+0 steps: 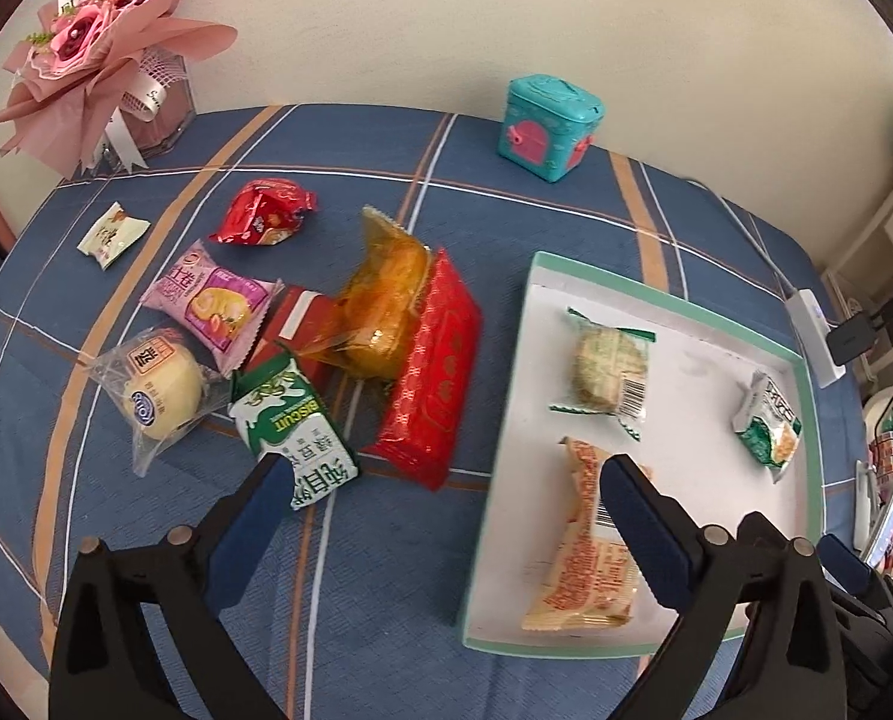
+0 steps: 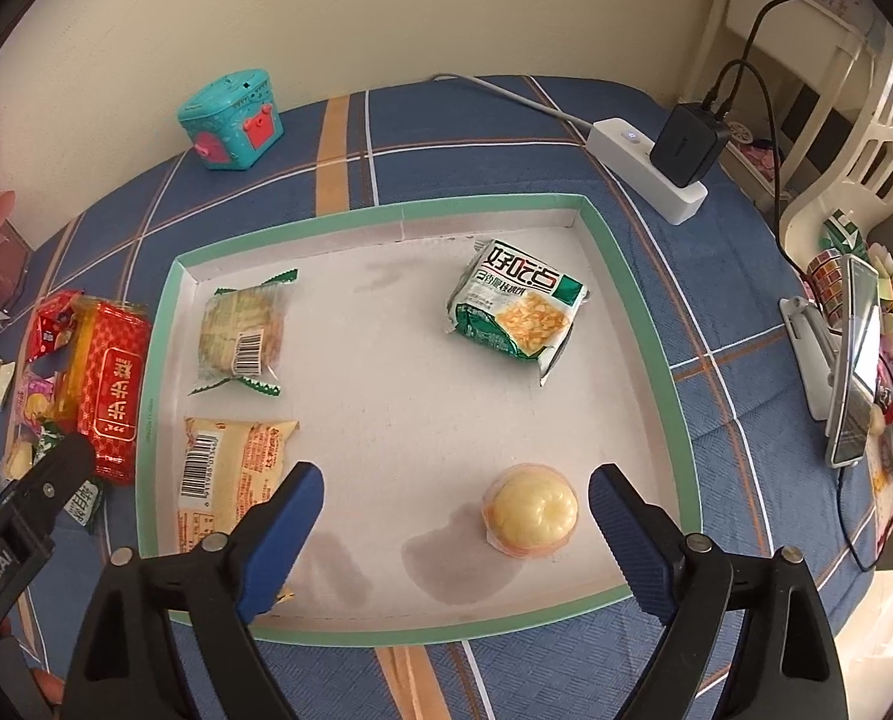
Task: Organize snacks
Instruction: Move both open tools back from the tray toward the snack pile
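Observation:
A white tray with a green rim (image 1: 572,267) (image 2: 386,207) lies on the blue plaid cloth. In it are a green-edged cake pack (image 2: 242,330), an orange barcode pack (image 2: 230,471), a green cracker bag (image 2: 521,306) and a round yellow pastry (image 2: 533,510). Left of the tray lies a pile of snacks: a red pack (image 1: 434,372), an orange-wrapped cake (image 1: 380,300), a green biscuit pack (image 1: 293,426), a pink pack (image 1: 215,303), a clear bun pack (image 1: 158,390). My left gripper (image 1: 440,483) is open and empty above the cloth beside the biscuit pack. My right gripper (image 2: 455,495) is open and empty over the tray, left of the pastry.
A teal toy box (image 1: 548,126) (image 2: 230,120) stands by the wall. A pink bouquet (image 1: 98,42) is at the back left. A white power strip with a black charger (image 2: 662,168) lies right of the tray. A phone on a stand (image 2: 854,360) is at the right edge.

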{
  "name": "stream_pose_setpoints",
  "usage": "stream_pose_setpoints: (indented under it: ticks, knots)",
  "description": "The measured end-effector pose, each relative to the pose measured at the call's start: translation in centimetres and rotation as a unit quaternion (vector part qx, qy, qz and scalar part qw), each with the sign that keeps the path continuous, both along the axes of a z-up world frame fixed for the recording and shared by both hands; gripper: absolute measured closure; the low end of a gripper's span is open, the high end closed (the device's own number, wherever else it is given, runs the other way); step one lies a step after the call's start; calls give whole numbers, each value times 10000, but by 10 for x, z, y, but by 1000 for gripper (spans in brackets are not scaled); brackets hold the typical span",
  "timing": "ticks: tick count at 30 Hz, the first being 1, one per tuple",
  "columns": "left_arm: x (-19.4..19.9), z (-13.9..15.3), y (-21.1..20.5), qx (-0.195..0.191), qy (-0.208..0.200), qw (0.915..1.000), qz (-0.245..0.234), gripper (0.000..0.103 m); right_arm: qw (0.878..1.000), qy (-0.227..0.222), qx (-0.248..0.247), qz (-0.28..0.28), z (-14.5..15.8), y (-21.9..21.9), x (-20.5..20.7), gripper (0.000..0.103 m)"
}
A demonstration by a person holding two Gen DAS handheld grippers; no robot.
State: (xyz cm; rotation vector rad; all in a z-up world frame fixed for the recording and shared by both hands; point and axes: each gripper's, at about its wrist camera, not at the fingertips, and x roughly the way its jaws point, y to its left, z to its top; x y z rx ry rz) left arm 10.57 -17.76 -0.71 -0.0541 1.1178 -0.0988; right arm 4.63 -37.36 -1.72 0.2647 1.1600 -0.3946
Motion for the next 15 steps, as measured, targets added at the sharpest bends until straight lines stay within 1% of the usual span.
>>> stream_pose_setpoints:
  ticks: [3, 6, 11, 15]
  knots:
    - [1, 0, 3, 41, -5, 10000, 70, 1, 10000, 11, -7, 27, -1, 1, 1, 4]
    - [2, 0, 8, 2, -6, 9999, 123, 1, 10000, -32, 10, 57, 0, 2, 1, 0]
    - [3, 5, 14, 35, -211, 9994, 256, 1, 9999, -84, -24, 100, 1, 5, 1, 0]
    - [4, 12, 24, 171, -346, 9977, 550, 1, 9998, -111, 45, 168, 1, 10, 2, 0]
